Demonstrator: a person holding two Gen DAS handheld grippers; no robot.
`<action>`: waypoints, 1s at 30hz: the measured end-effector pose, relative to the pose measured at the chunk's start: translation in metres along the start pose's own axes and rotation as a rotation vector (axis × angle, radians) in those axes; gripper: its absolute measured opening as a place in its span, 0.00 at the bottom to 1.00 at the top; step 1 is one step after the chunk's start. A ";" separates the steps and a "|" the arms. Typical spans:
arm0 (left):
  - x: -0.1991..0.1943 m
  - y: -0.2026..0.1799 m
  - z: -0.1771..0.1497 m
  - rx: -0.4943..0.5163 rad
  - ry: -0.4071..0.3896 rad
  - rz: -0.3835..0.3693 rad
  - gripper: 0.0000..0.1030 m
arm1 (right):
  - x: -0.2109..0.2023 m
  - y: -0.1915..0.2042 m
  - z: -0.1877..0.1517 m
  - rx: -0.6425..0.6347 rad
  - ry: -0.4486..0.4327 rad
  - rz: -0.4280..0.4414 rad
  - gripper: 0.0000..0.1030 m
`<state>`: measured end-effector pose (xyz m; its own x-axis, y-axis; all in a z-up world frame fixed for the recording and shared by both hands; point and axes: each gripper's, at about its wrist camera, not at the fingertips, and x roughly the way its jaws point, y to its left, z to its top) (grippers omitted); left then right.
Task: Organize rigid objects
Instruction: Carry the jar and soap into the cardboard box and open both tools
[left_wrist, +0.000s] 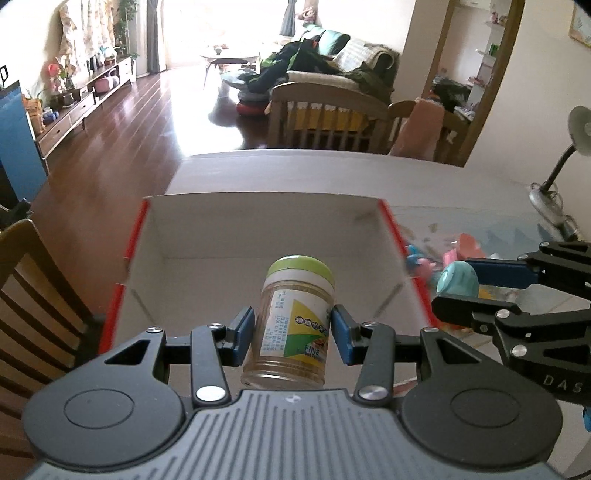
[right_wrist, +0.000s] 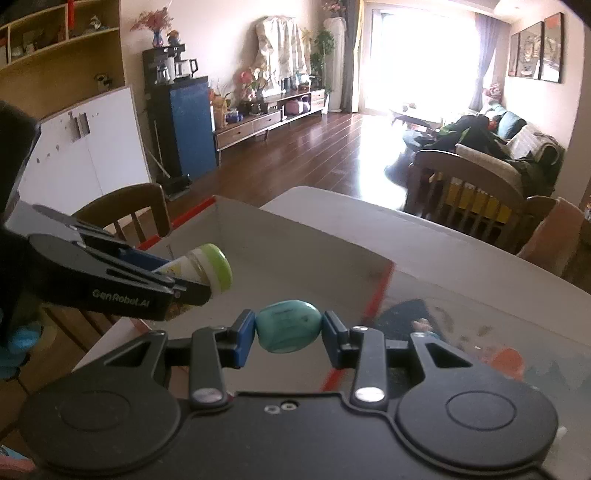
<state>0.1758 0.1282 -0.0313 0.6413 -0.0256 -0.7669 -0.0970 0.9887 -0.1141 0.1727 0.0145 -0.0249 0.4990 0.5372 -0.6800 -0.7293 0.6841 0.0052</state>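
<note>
Jar (left_wrist: 291, 325) with green lid, held above the open white box (left_wrist: 207, 236), its label partly legible; left gripper (left_wrist: 291, 334) jaws clamp its sides. Teal rounded object (right_wrist: 288, 325), identity unclear, is pinched between right gripper (right_wrist: 288, 332) jaws near the box's red-edged corner. Colourful items (left_wrist: 454, 254) on the table (left_wrist: 295, 170) beyond are blurred and partly hidden.

- Left gripper (left_wrist: 293, 334): black linkage arms with silver rivets, blue rectangular finger pads (left_wrist: 242, 334), two round black discs flanking a grey ribbed body.
- Right gripper (right_wrist: 289, 332): same black arms, silver rivets, blue pads (right_wrist: 243, 334), smooth black body with two small screws.
- White lettering "GenRobot.AI" along the left gripper's side.
</note>
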 end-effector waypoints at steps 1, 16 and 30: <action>0.004 0.007 0.002 0.001 0.008 0.008 0.43 | 0.007 0.003 0.002 -0.005 0.009 0.000 0.37; 0.080 0.062 0.016 0.072 0.141 0.092 0.43 | 0.107 0.030 0.003 -0.039 0.175 -0.035 0.37; 0.129 0.055 0.010 0.170 0.299 0.054 0.43 | 0.148 0.026 0.000 0.000 0.387 -0.006 0.37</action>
<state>0.2605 0.1812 -0.1302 0.3850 0.0105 -0.9229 0.0197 0.9996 0.0195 0.2276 0.1117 -0.1253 0.2897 0.3075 -0.9064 -0.7271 0.6865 0.0005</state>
